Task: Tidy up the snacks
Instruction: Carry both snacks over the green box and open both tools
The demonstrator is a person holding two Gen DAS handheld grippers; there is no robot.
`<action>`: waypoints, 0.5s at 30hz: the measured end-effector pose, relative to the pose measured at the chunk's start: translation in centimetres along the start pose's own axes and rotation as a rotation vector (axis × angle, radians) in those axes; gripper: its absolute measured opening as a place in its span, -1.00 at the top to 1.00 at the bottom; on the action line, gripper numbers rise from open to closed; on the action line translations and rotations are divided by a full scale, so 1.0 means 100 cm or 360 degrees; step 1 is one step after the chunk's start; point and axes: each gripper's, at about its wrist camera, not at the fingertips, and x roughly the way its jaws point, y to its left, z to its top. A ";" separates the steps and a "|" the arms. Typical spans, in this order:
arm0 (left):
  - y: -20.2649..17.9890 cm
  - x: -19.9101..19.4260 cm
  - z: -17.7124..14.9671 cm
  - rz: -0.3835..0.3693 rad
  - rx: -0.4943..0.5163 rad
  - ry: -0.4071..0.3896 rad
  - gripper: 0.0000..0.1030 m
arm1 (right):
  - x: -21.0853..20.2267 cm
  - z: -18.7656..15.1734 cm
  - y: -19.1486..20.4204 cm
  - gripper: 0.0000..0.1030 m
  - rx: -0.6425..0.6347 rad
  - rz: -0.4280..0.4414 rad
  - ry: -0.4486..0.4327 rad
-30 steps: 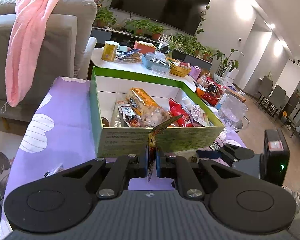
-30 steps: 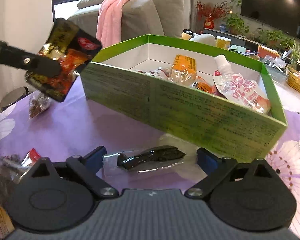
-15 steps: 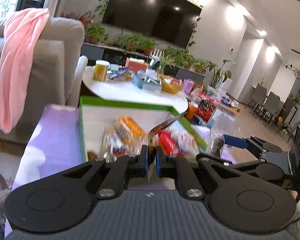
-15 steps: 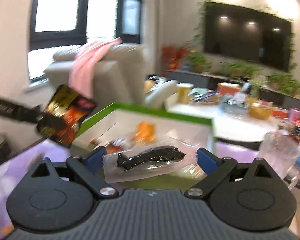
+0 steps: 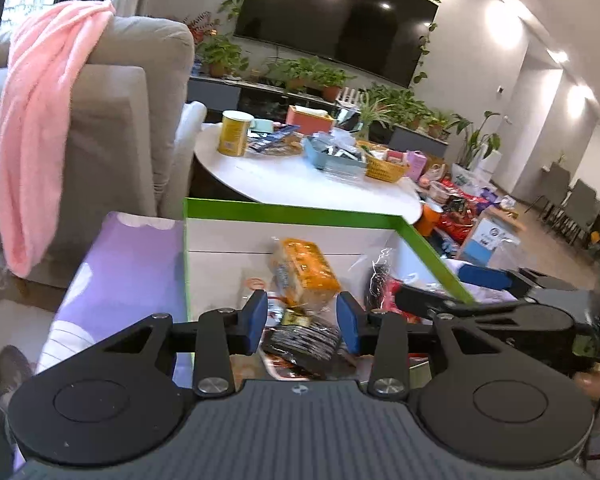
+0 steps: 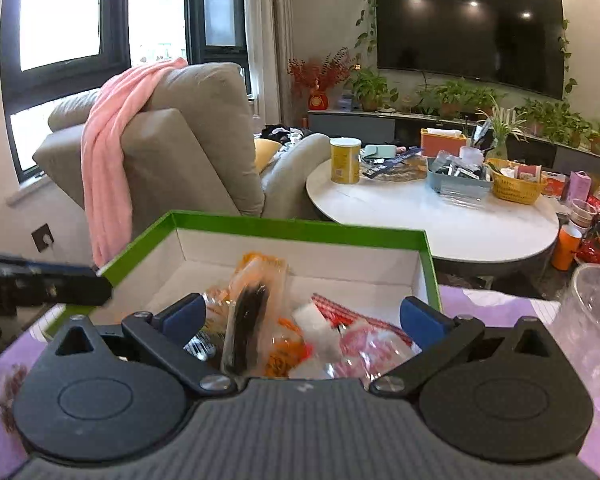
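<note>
The left gripper [image 5: 302,316] hangs over the near part of the green-rimmed white cardboard box [image 5: 292,216], its blue-padded jaws spread apart after having just been opening; nothing is pinched between them, and the dark black-and-orange snack packet [image 5: 304,340] lies just below the gap, on top of the other snacks in the box. Beyond it in the box rests an orange-labelled clear bag of biscuits [image 5: 304,272], with red wrappers [image 5: 388,292] to its right.

The right gripper [image 6: 300,316] is also above the box, jaws set wide. A clear plastic packet holding a dark strip [image 6: 246,332] stands nearly upright between them, close to the left pad; whether either pad touches it I cannot tell. Under it lie pink-and-white pouches [image 6: 364,344] and orange wrappers [image 6: 280,356].

The box sits on a bench covered with a purple flowered cloth [image 5: 132,264]. Behind stand a grey armchair [image 6: 188,148] draped with a pink towel [image 6: 112,152] and a round white table [image 6: 432,216] carrying a yellow can [image 6: 345,160]
</note>
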 end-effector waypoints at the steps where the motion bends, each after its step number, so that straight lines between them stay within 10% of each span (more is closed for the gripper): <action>1: 0.000 -0.002 0.000 0.0001 0.0002 -0.0005 0.31 | -0.002 -0.001 -0.001 -0.29 0.0006 -0.0001 0.0005; 15: -0.016 -0.059 -0.019 -0.0059 0.0031 -0.0008 0.30 | -0.072 -0.033 -0.024 -0.29 0.0103 -0.0147 0.0051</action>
